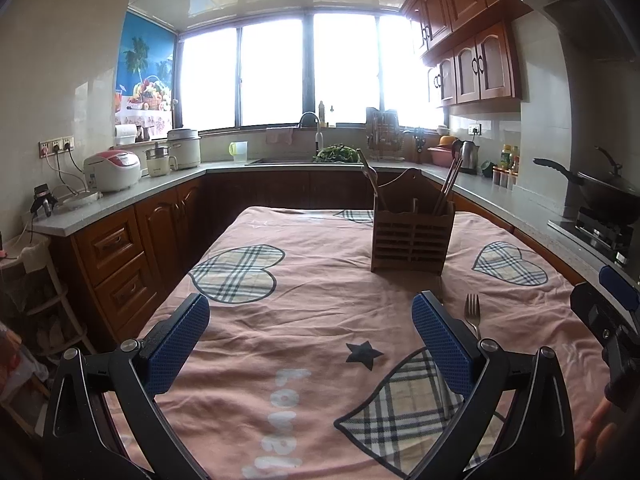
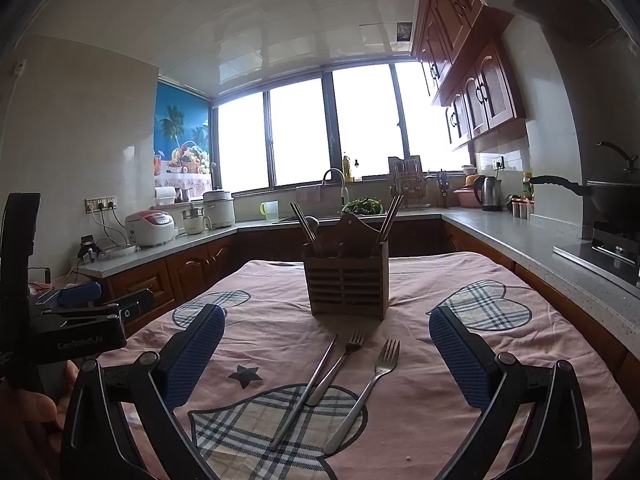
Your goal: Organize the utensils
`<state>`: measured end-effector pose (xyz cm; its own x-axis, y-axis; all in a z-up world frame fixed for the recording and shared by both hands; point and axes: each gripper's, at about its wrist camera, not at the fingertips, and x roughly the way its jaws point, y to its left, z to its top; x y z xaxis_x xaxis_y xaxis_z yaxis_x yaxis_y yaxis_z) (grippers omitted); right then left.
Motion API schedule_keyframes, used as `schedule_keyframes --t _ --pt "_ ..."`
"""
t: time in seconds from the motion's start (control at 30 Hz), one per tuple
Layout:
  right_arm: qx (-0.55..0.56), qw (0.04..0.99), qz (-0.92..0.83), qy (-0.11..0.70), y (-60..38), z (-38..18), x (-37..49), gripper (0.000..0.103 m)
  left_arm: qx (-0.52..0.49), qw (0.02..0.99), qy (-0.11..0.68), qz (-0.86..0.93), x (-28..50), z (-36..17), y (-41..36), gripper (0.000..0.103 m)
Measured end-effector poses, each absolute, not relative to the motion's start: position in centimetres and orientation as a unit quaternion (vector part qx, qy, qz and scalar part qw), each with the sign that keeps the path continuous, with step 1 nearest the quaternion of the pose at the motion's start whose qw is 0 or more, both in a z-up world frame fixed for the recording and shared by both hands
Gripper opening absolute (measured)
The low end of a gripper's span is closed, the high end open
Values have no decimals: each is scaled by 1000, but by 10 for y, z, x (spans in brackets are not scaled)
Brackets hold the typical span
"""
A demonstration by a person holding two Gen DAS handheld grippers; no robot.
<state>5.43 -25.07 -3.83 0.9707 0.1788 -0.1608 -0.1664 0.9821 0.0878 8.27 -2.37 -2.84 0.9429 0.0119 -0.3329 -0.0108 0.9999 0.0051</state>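
Note:
A wooden slatted utensil holder (image 2: 347, 286) stands mid-table with chopsticks and a spoon in it; it also shows in the left wrist view (image 1: 412, 238). Two metal forks (image 2: 338, 364) (image 2: 370, 390) and a chopstick (image 2: 310, 388) lie on the pink cloth in front of it, between my right gripper's fingers. My right gripper (image 2: 326, 328) is open and empty, above the cloth. My left gripper (image 1: 310, 312) is open and empty, to the left of the forks; one fork (image 1: 472, 314) shows beside its right finger.
The pink tablecloth (image 1: 320, 280) with plaid hearts covers the table. Kitchen counters run along the left, back and right, with rice cookers (image 1: 114, 168), a sink (image 1: 280, 160), a kettle (image 2: 491, 192) and a wok on the stove (image 2: 612, 200).

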Motion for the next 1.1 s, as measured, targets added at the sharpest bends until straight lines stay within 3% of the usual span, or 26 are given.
schedule_keyframes --t 1.1 --pt "38 991 84 97 -251 -33 49 103 -2 985 170 3 66 -18 -21 103"
